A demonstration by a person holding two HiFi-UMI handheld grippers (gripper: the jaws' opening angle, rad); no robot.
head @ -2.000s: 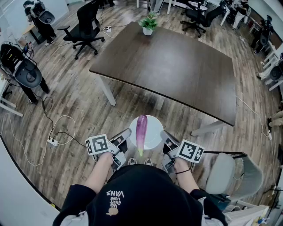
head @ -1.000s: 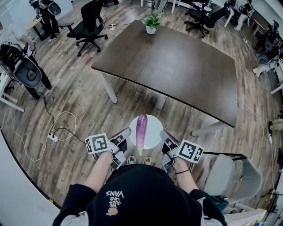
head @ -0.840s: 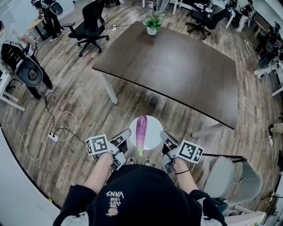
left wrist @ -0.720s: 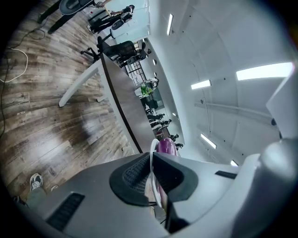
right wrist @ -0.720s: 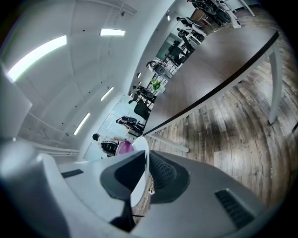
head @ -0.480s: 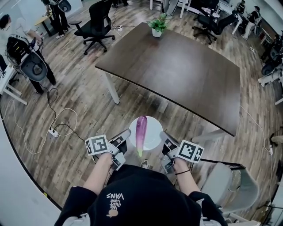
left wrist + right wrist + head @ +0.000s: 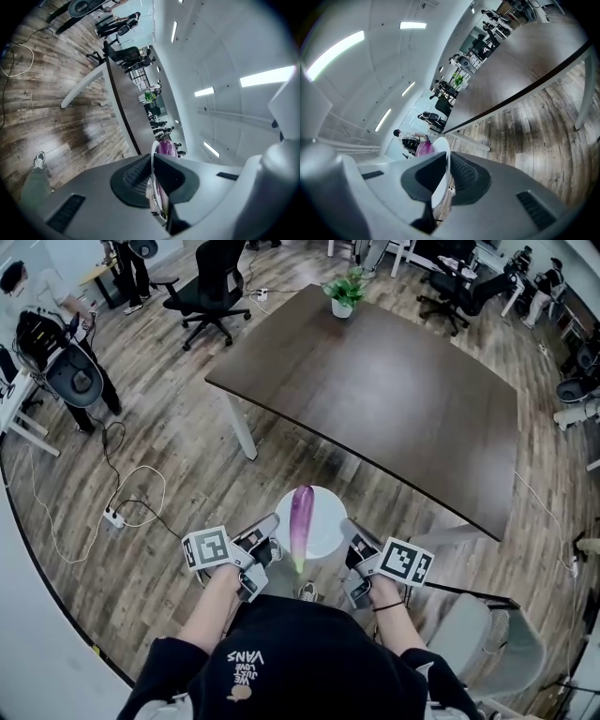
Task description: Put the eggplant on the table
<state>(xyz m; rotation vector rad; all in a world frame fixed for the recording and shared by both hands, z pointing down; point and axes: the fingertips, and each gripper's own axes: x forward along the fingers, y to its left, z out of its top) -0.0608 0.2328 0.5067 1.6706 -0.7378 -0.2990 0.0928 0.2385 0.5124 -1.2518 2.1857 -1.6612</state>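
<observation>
The left hand-held gripper (image 7: 268, 532) and the right hand-held gripper (image 7: 350, 532) each pinch the rim of the white plate (image 7: 330, 505) bearing the eggplant (image 7: 301, 515). Carrying it level to the desk (image 7: 375, 390) should stop it rolling.

A: What's worn?
B: Black top (image 7: 309, 643), short sleeves (image 7: 159, 667). White "VANS" print (image 7: 246, 659) on it, plus a small tan logo (image 7: 239, 688). Black band (image 7: 384, 606) on R wrist.
A: Legs?
B: Olive-grey trousers (image 7: 33, 187), dark shoe (image 7: 39, 161) w/ white trim.
A: Tools?
B: Left gripper (image 7: 270, 523) & right gripper (image 7: 347, 526): light grey shells, each w/ a white cube (image 7: 206, 547) of black square markers. Pads (image 7: 133, 180) are black, ribbed. Dark slot vents (image 7: 65, 213) in the housing.
</observation>
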